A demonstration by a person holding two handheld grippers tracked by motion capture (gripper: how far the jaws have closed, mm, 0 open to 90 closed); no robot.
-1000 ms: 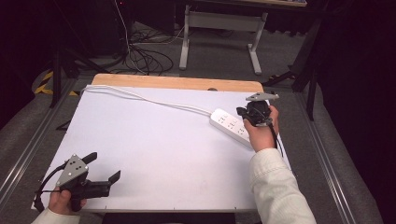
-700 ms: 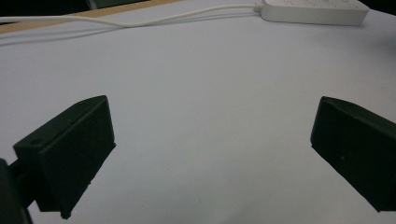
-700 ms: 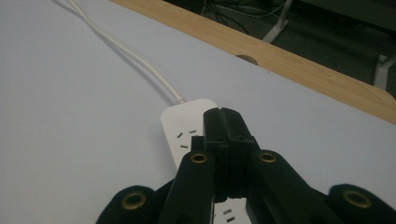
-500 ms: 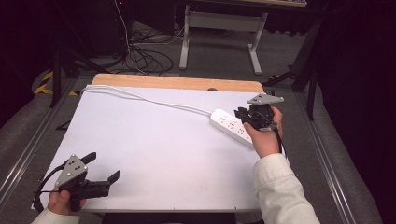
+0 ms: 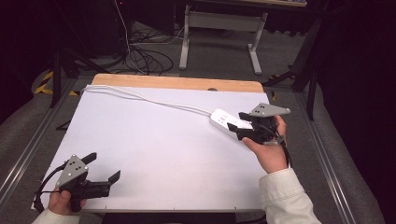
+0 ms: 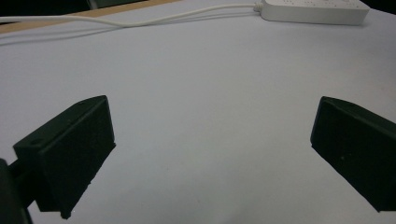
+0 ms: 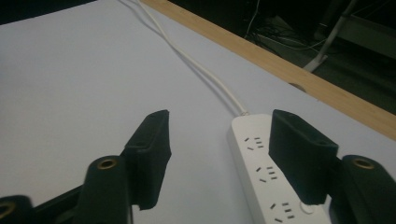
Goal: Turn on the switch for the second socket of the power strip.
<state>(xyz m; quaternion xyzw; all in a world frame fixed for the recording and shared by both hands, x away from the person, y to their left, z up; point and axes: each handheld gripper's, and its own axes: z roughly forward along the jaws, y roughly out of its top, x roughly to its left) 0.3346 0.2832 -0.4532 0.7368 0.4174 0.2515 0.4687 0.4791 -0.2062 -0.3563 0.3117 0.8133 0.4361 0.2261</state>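
Compared with a second ago: right gripper (image 5: 239,127) pulled back off the power strip (image 5: 227,122) and now sitting at its near end, jaws just been opening, apart now with nothing pinched between them. Seen along that gripper's own jaws, power strip (image 7: 268,175) lying just under and beside the right-hand jaw, the left-hand jaw over bare white board, no pad pressing on the plastic. Strip itself flat on the table (image 5: 159,154) in the same spot as before, cord (image 5: 149,99) running away from the gripper toward the far left corner in the same lazy curve. Left gripper (image 5: 103,167) parked at the near left corner, no change from the earlier frames, jaws wide apart and holding nothing, pointing across the board at the strip (image 6: 312,11) well away at the far side, cord (image 6: 140,21) trailing off beside it. Now the count: two grippers, one in each hand; one power strip; one white cord; one table with a strip of bare wood along the far edge; two grey three-cornered plates, one atop each gripper. On the strip's face, three socket groups in sight between the right jaws, the rest hidden behind the jaw.
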